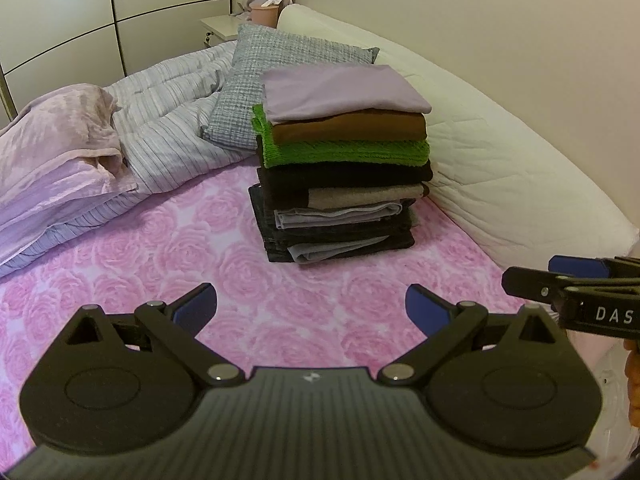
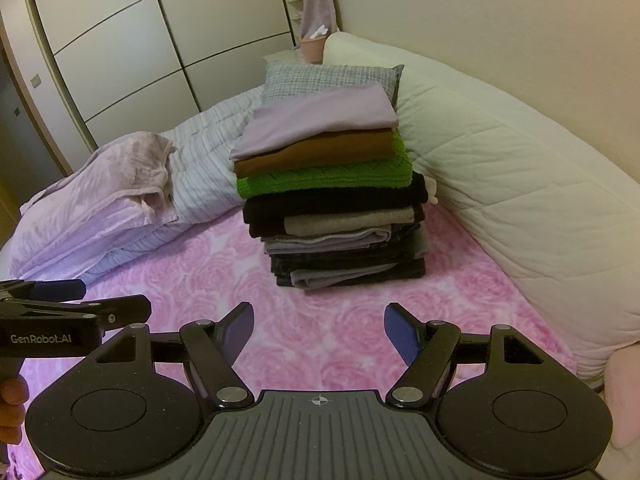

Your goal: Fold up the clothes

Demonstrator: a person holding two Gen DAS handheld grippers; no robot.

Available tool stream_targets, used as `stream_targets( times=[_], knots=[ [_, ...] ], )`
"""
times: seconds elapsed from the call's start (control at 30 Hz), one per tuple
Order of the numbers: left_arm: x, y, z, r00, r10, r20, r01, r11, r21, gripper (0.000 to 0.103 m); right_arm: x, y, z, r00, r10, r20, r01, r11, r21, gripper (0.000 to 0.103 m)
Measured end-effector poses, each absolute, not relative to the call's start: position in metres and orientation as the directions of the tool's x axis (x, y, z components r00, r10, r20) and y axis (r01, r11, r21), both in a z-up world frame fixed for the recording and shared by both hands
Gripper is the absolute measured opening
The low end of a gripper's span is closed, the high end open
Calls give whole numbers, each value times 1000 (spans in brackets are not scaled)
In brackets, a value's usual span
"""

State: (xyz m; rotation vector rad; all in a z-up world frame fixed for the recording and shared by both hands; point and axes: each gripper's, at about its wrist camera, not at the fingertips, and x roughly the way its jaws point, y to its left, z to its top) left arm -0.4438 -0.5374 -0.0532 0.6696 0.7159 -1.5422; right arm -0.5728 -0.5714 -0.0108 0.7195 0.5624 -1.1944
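Your left gripper [image 1: 311, 307] hovers low over the pink rose-patterned bed cover [image 1: 168, 256], its blue-padded fingers [image 1: 196, 305] spread wide and holding nothing. Your right gripper [image 2: 319, 330] sits just beside it at about the same height, jaws likewise wide apart and empty; each one shows at the edge of the other's view, and a bit of your hand [image 2: 12, 404] is visible under the left handle.

The tall stack of folded clothes [image 1: 340, 168] stands ahead of both grippers on the pink cover, well apart from the fingertips. On top lies a smooth lilac folded garment [image 1: 340, 92], then a brown folded one [image 1: 352, 128], then a bright green knitted piece [image 1: 348, 152], and below that a run of black, beige, grey and dark layers (the lowest ones are hard to tell apart). The stack leans slightly but stands squarely.

Behind the stack a grey woven pillow [image 1: 288, 64] leans against the cream quilted headboard cushion [image 1: 500, 168], which runs along the right side close to the pile. To the left, a striped pale grey duvet [image 1: 172, 120] lies rumpled, with a crumpled pink velvety blanket [image 1: 60, 132] resting on it. Pale wardrobe doors [image 2: 120, 48] fill the far wall.
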Motion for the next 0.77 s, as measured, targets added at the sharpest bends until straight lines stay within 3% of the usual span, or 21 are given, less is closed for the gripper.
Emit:
stream_targets(
  times=[0.77],
  knots=[
    [-458,-540,-57,-87,-638,-765,996,-76,-50,99,-579,-577,-16,278,-608,-743,960,206,190,69]
  ],
)
